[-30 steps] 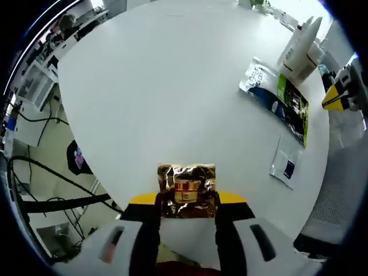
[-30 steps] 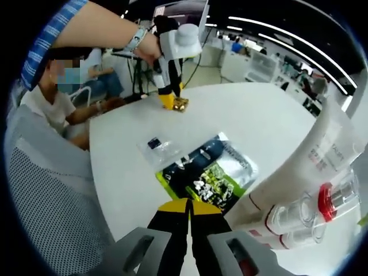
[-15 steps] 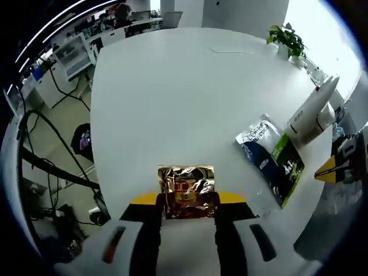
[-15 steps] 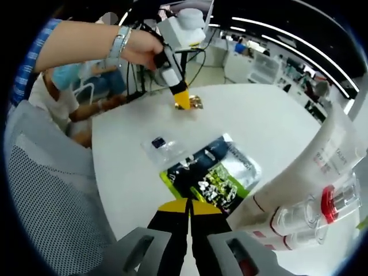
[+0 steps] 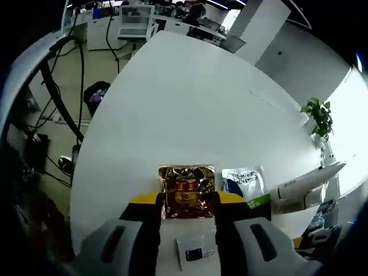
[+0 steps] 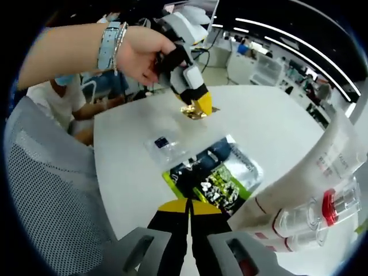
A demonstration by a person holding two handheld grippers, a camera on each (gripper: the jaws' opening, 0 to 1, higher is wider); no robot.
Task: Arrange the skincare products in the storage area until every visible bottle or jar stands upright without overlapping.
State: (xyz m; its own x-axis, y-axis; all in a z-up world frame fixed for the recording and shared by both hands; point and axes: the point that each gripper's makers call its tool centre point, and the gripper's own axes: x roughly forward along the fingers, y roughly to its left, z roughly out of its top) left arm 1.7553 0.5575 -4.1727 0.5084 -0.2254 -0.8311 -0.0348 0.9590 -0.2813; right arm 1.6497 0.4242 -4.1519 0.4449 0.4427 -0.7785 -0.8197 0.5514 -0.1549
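Left gripper view: a crinkled gold foil sachet (image 5: 186,191) is being pinched by the left tongs (image 5: 187,202) above the round white worktop (image 5: 190,109); a loose corner grip could let it be dropped beside the green-and-black pouch (image 6: 215,175). The right tongs (image 6: 190,208) are being kept closed on nothing.

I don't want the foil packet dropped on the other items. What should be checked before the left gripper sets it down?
1. Left gripper shut on gold foil packet: ok.
2. Packet lifted off the white table: ok.
3. Spot below free of clear sachet and green-black pouch: cannot tell.
4. Right gripper shut, holding nothing: ok.
5. White tube upright: not ok, it leans.
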